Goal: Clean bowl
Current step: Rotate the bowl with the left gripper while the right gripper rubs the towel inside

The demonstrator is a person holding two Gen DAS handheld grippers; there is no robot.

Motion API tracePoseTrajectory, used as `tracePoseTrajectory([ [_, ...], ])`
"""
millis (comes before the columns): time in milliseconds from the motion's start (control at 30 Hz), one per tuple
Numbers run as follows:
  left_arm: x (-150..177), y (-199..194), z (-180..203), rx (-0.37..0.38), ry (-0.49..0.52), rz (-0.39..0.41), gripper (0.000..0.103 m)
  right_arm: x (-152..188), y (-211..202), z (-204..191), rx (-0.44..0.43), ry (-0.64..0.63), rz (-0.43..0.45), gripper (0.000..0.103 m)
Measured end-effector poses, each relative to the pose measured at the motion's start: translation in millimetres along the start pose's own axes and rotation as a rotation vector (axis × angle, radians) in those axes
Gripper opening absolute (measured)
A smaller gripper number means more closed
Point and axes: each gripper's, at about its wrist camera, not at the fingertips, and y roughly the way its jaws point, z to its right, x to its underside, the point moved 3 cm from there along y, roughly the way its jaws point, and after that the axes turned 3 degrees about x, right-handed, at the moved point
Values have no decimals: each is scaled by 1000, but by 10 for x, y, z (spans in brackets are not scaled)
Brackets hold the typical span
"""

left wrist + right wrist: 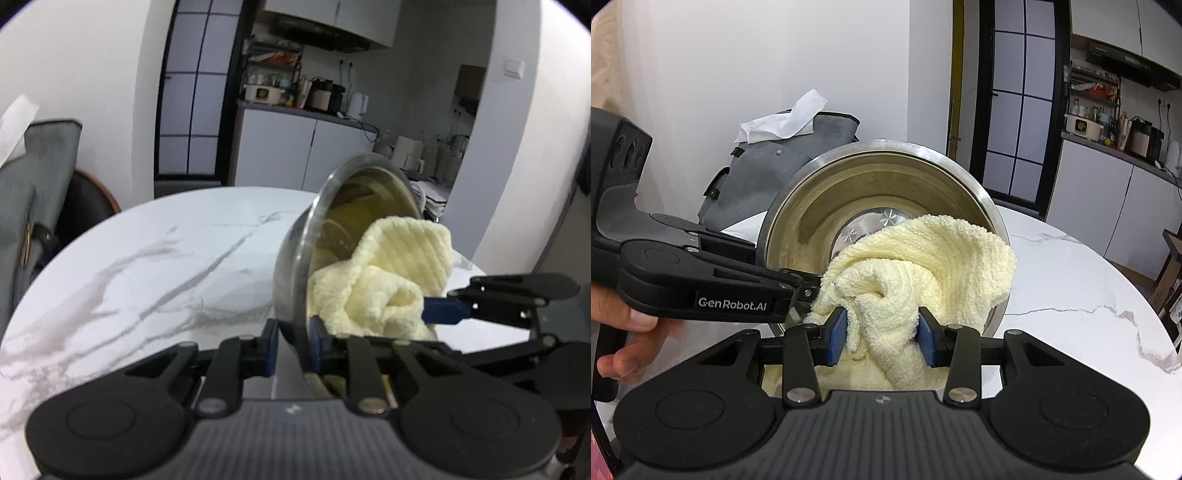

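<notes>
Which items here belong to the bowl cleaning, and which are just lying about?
In use:
- round stainless steel bowl, tilted, rim pinched by left tongs
- pale yellow terry cloth, clamped in right tongs, pressed into the bowl

Lying about:
- grey fabric bag
- white tissue on the bag
- white marble table, only the worktop

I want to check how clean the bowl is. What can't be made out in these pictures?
- Lower inside of the steel bowl, right wrist view: covered by the yellow cloth.
- Bowl's underside and whether it touches the marble table, both views: hidden by the bowl and the left gripper.
- Any residue on the bare wall: lost in reflections.
- Back of the cloth, left wrist view: hidden in its folds.
</notes>
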Motion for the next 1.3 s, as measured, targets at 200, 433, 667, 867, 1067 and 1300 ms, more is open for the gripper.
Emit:
tracePoseTrajectory([
  [200,46,59,54,-32,77,-36,18,11,-37,-251,157,-263,36,40],
  [433,32,27,58,-44,111,-15,19,46,-89,-482,339,-535,136,38],
  [667,5,-20,30,-45,85,31,19,-22,-36,-343,251,-396,36,38],
  [867,19,36,100,-50,105,25,22,-36,-36,-149,131,-200,-1,38],
  [1067,31,-7,111,-41,101,18,23,17,-47,-48,73,-106,-3,38],
  [1300,87,-56,109,-26,91,20,23,64,-122,-59,67,-84,-3,38],
])
